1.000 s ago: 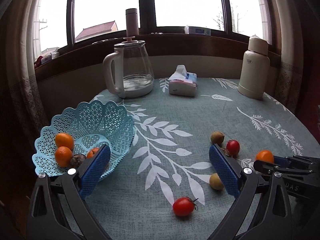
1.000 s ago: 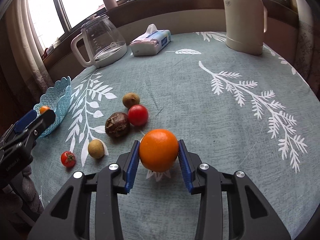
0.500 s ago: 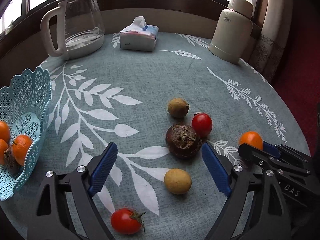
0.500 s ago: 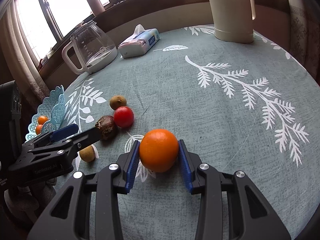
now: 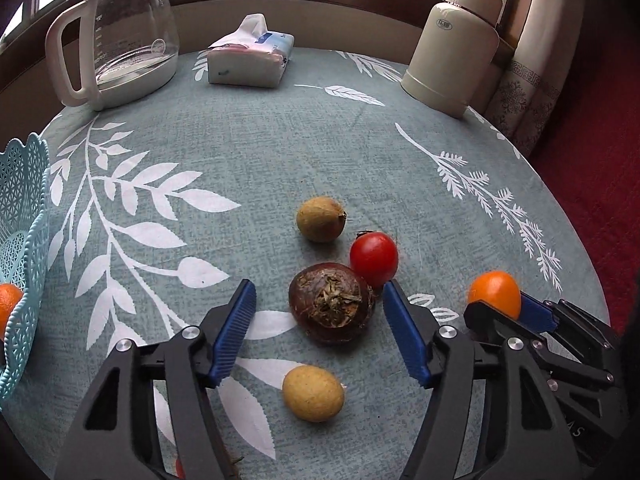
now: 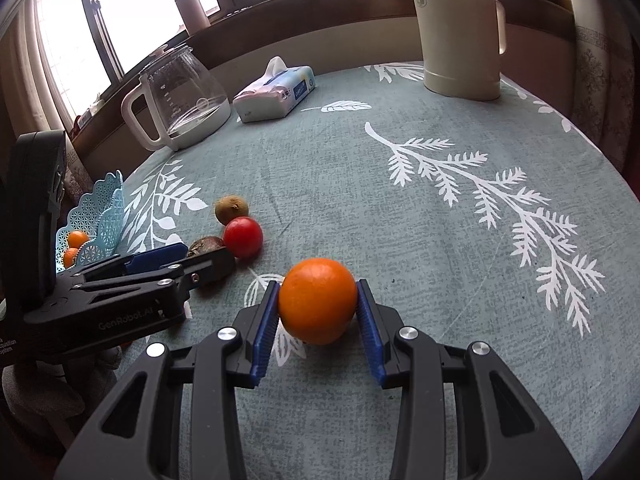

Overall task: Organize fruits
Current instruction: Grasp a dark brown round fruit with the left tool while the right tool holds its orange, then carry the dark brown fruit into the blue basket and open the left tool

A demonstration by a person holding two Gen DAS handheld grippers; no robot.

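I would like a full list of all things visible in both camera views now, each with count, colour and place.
Round table with leaf-print cloth: one, grey-green and white, under everything.
Lacy plastic basket: one, light blue, left edge; holds two small oranges.
Glass kettle: one, clear with white handle, far left.
Tissue pack: one, white and blue, far centre.
Thermos jug: one, cream, far right.
Slim flask: one, pinkish, on windowsill.
Brownish round fruits: two, mid-table.
Red tomato: one, centre; a second barely shows at the bottom edge.
Dark brown fruit: one, between the left claw's pads.
Large orange: one, in the right claw.
Left claw: black, blue pads, open.
Right claw: same, shut.
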